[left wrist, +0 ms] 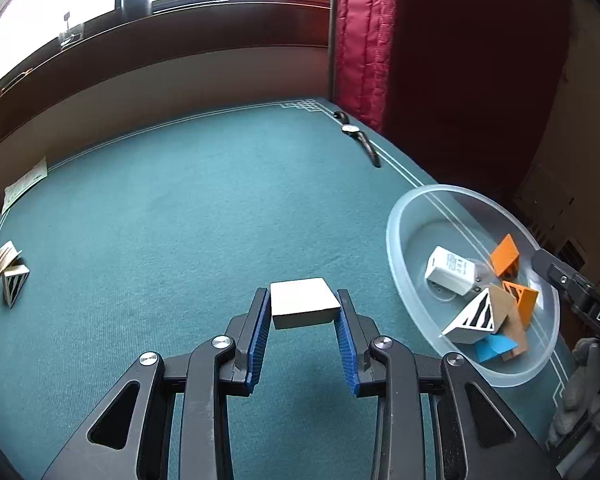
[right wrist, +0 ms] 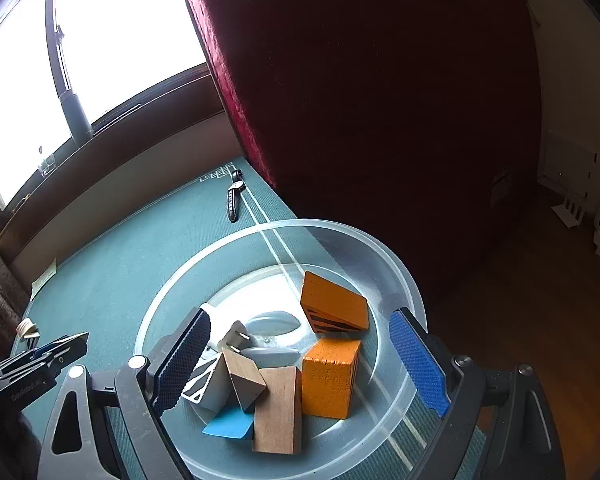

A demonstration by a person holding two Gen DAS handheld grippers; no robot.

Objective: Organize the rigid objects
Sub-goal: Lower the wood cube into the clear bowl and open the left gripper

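Observation:
My left gripper is shut on a flat white block, its blue pads pressing both sides, just above the green tabletop. To its right stands a clear plastic bowl, holding a white charger plug, two orange wedges, a white black-striped wedge, wooden blocks and a blue piece. My right gripper hangs open over the bowl with nothing between its pads. In the left wrist view only one of its fingers shows, at the bowl's right rim.
A black wristwatch lies near the far right table edge by the red curtain. At the far left sit a striped wedge, a wooden piece and a paper slip. The bowl overhangs the table's right edge.

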